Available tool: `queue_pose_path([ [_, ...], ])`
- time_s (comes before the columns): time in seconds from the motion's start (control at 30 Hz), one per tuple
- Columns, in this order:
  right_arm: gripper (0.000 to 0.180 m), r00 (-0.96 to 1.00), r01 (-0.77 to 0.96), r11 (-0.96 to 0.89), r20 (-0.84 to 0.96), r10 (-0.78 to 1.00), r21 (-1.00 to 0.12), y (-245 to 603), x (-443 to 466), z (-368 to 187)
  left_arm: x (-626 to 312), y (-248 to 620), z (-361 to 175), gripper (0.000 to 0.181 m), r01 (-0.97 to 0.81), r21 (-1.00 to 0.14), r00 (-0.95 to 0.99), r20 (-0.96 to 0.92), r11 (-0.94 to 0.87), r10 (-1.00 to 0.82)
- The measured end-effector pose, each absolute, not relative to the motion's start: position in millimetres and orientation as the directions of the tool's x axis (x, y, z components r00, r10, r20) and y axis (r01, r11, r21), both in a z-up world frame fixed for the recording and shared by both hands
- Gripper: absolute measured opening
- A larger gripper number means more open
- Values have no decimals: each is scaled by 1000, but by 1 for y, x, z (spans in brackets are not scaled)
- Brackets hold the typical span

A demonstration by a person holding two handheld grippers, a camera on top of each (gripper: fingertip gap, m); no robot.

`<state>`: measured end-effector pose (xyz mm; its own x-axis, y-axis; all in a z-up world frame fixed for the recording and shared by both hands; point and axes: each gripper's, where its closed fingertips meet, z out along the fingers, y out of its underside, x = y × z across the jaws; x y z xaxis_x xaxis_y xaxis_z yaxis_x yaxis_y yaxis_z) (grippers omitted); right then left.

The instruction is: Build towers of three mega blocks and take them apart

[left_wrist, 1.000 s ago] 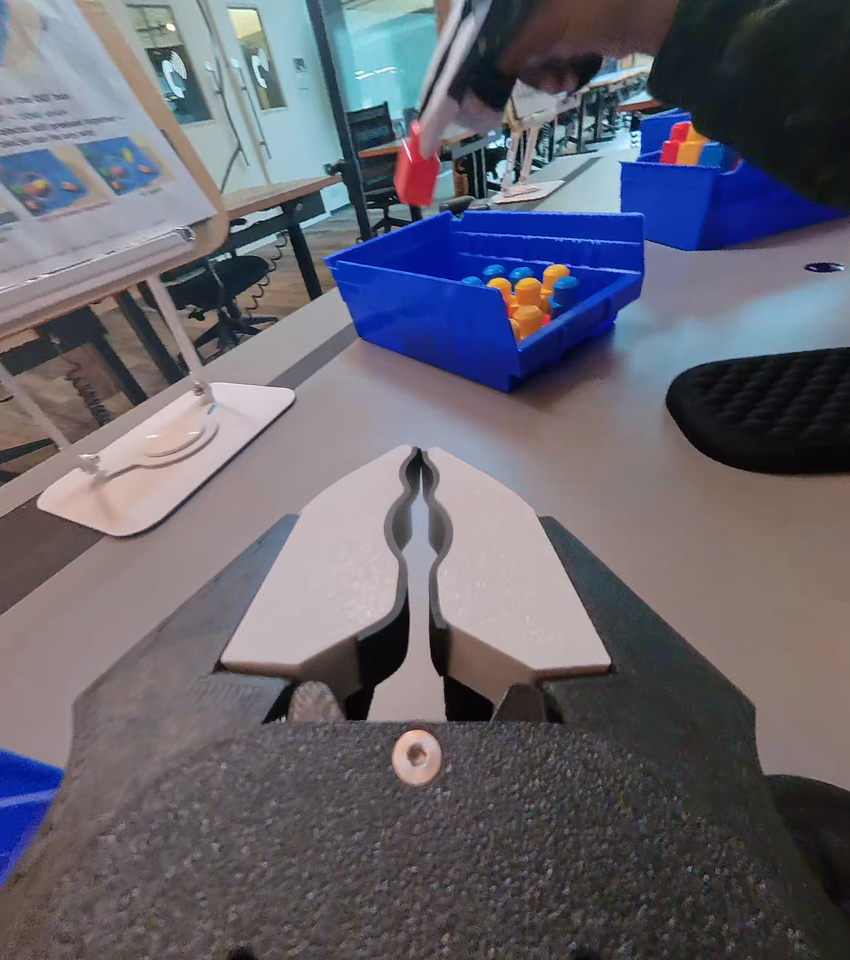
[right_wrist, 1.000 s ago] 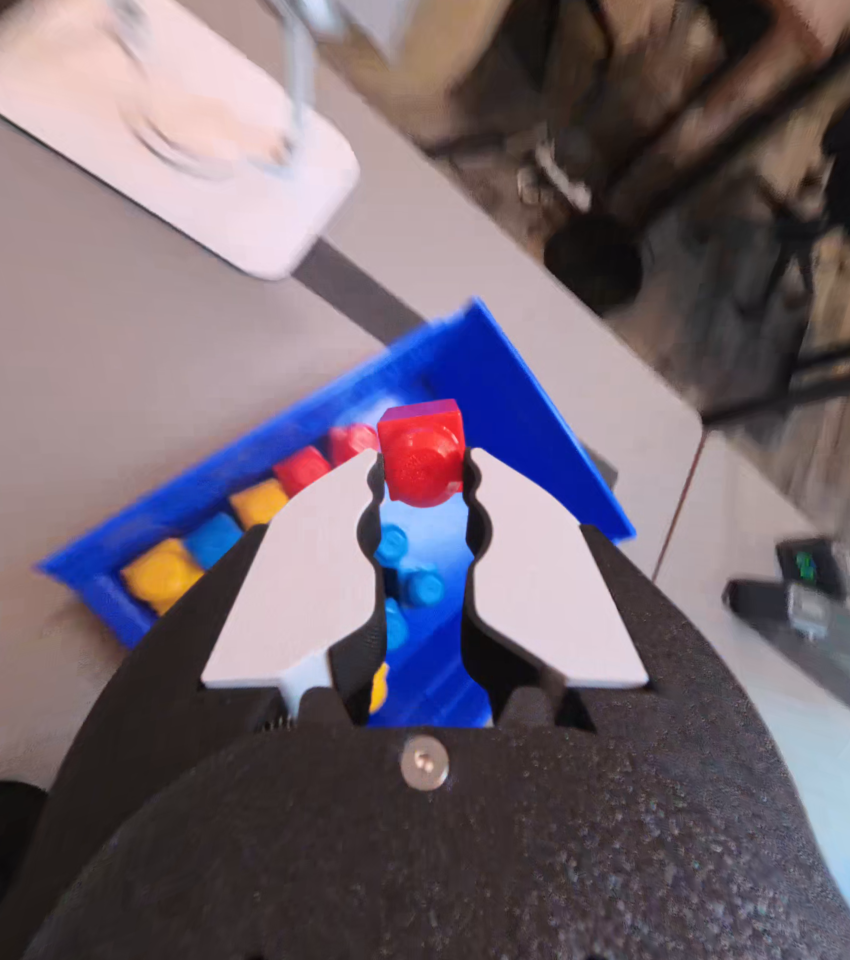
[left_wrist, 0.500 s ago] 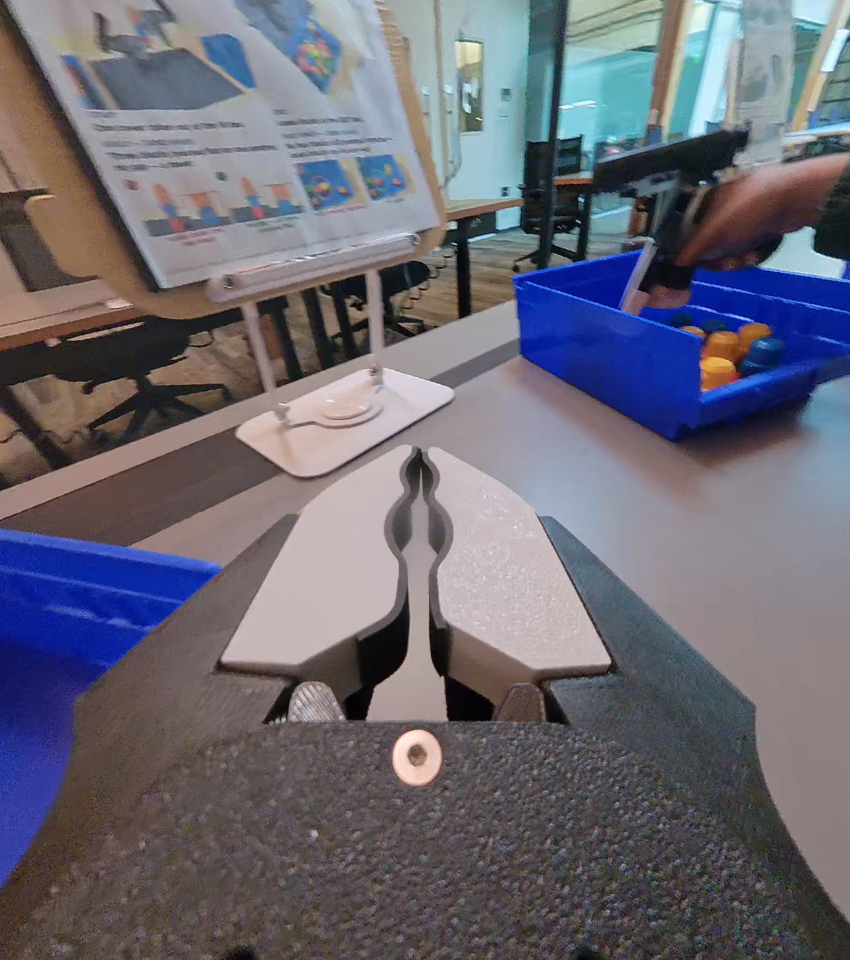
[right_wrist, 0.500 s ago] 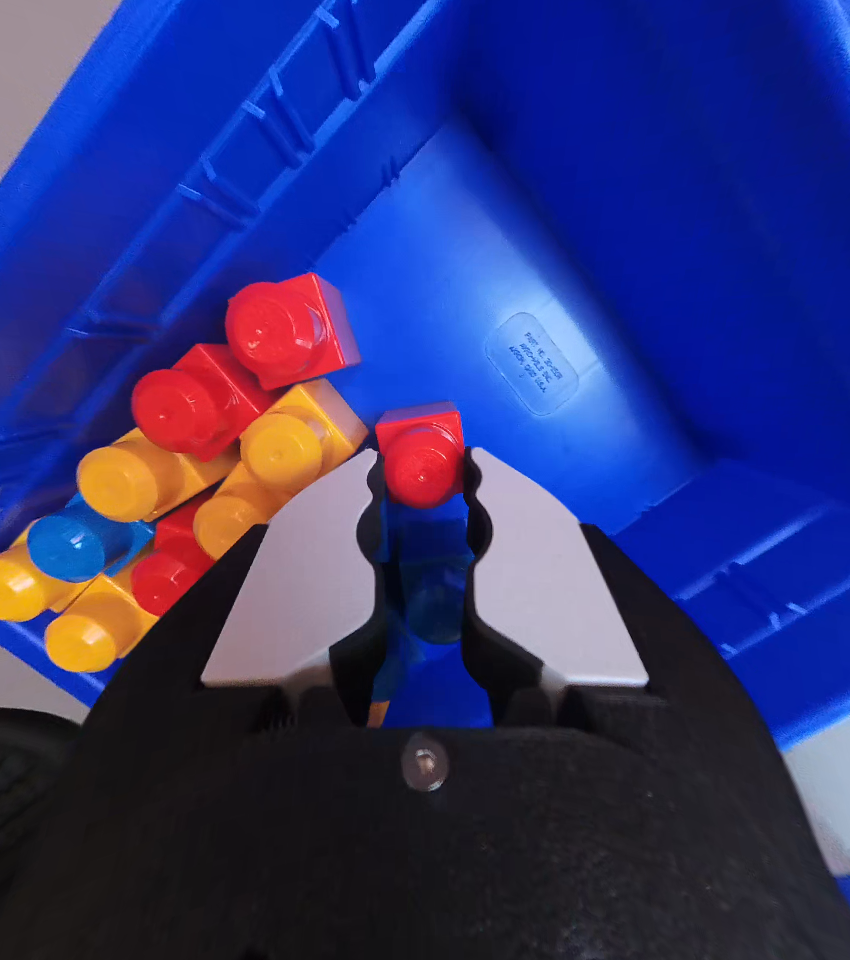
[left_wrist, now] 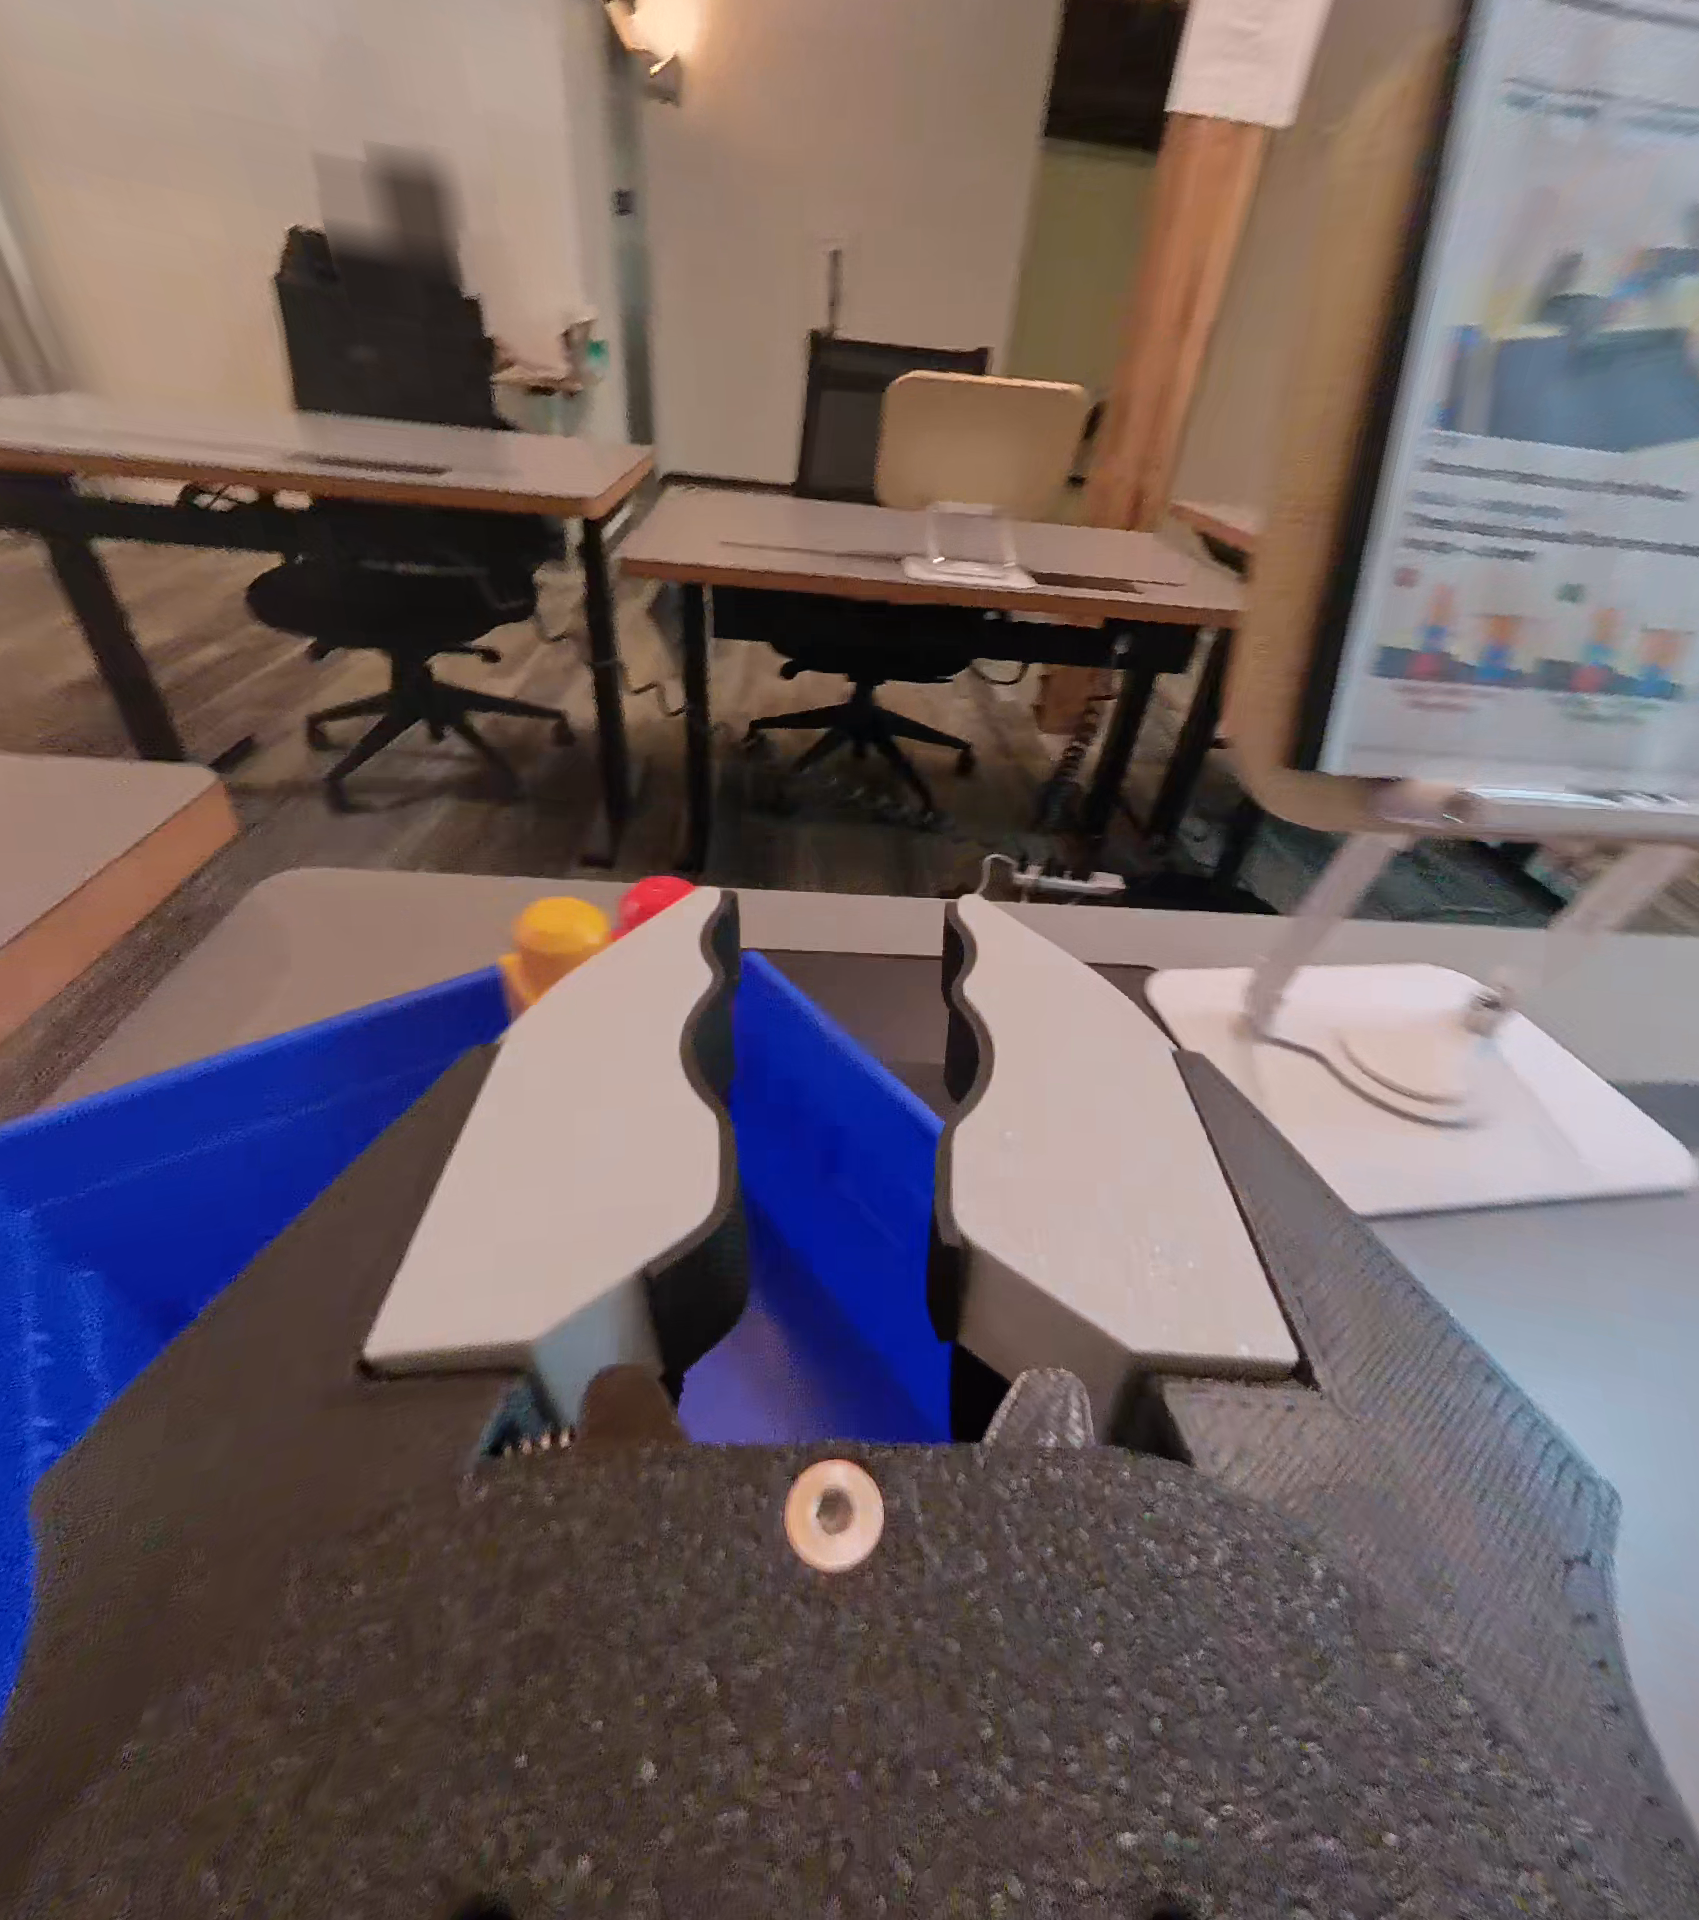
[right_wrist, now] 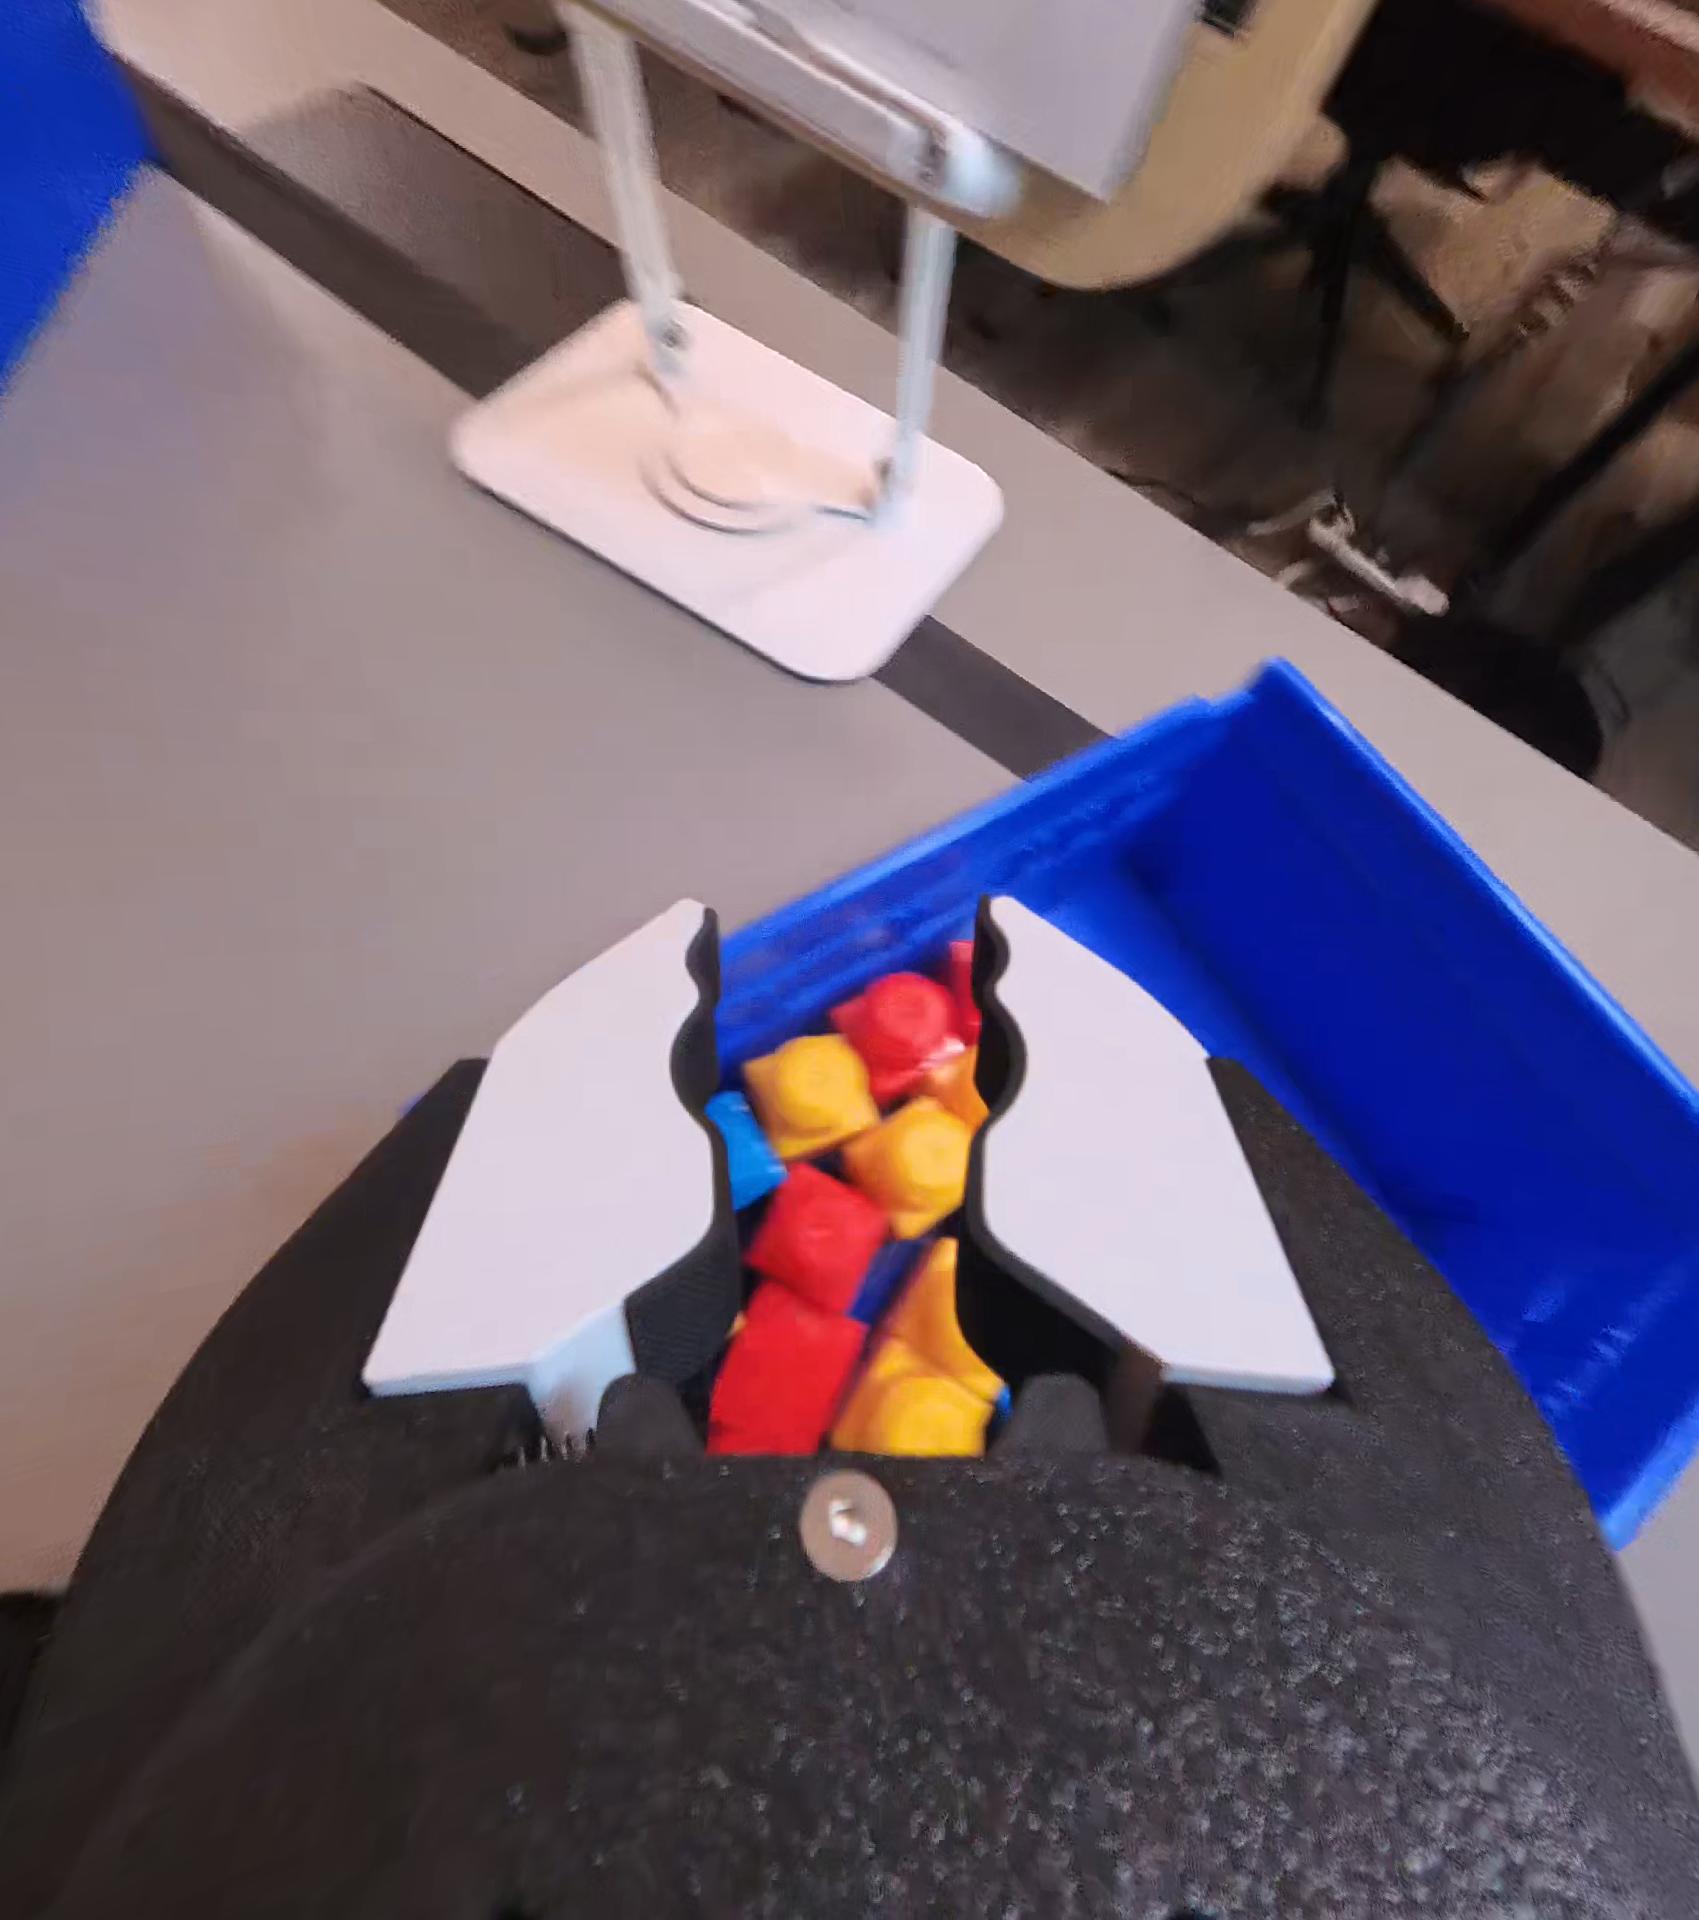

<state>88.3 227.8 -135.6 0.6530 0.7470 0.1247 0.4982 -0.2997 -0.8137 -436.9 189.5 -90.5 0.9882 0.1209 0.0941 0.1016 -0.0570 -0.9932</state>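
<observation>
My right claw [right_wrist: 845, 935] gapes empty above the mega blocks [right_wrist: 855, 1164] in their blue bin [right_wrist: 1396, 997]. My left claw [left_wrist: 834, 935] is parted too, holding nothing, over another blue bin [left_wrist: 149, 1174].

Two close wrist views, stand [left_wrist: 1416, 1081] shared

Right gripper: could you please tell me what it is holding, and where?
Nothing: the right gripper is open above the blocks in the blue bin.

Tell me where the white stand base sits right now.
In the right wrist view, the white stand base rests on the grey table, up-left of the blue bin.
</observation>
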Motion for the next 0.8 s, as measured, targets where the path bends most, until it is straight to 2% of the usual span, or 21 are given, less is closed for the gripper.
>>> queue_pose_path([
  [0.13, 45, 537, 510, -194, 134, 833, -838, 162, 48, -141, -482, 216, -90, 41, 174, -977, 968, 148, -120, 204],
  [0.33, 43, 422, 494, -118, 119, 899, -861, 107, 14, -153, -527, 243, -126, 44, 219, -937, 941, 130, -272, 313],
  [0.47, 42, 393, 461, -124, 77, 916, -879, 98, 8, -157, -522, 256, -159, 47, 244, -894, 958, 164, -376, 234],
  [0.5, 42, 392, 457, -128, 70, 917, -880, 98, 8, -158, -522, 258, -164, 47, 240, -890, 960, 160, -388, 228],
  [0.6, 41, 387, 440, -148, 38, 921, -885, 99, 6, -162, -524, 261, -168, 30, 189, -907, 969, 110, -376, 221],
  [0.8, 39, 375, 427, -146, 28, 926, -892, 93, 1, -163, -532, 246, -155, 29, 163, -922, 958, 63, -352, 281],
])
